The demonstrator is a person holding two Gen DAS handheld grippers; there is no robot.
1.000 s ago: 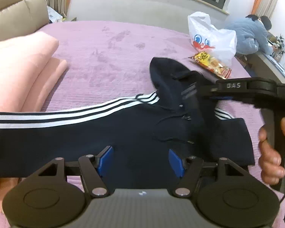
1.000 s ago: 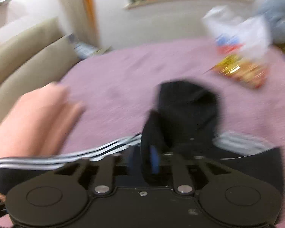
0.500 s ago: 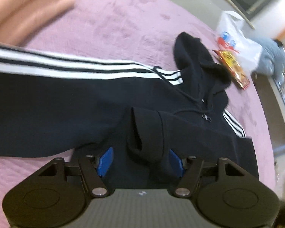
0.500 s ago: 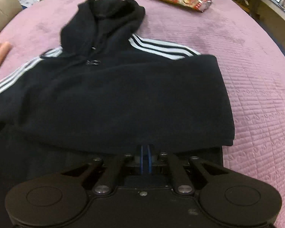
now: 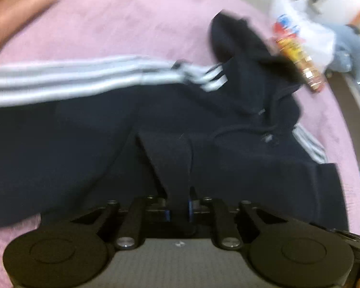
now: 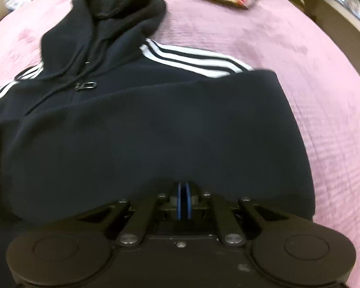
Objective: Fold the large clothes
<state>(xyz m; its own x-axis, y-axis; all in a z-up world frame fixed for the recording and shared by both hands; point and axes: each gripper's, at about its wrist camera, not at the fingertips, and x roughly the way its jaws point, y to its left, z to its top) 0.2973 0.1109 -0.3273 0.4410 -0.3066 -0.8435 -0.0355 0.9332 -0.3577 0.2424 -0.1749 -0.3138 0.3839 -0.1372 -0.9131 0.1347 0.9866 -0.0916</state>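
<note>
Left wrist view: you are mid-fold on the navy hoodie [image 5: 204,124], spread across the purple bedspread [image 5: 132,24] with its hood toward the far edge. Your left gripper [image 5: 178,212] pinches a raised ridge of its fabric, jaws narrow. Next, carry that fold across.

Right wrist view: your right gripper [image 6: 184,204] sits low at the hoodie's [image 6: 156,132] near hem, pads nearly together; whether they trap cloth, I cannot tell.

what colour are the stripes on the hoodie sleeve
White, three parallel stripes on the dark navy hoodie; sharpest in the right wrist view.
</note>
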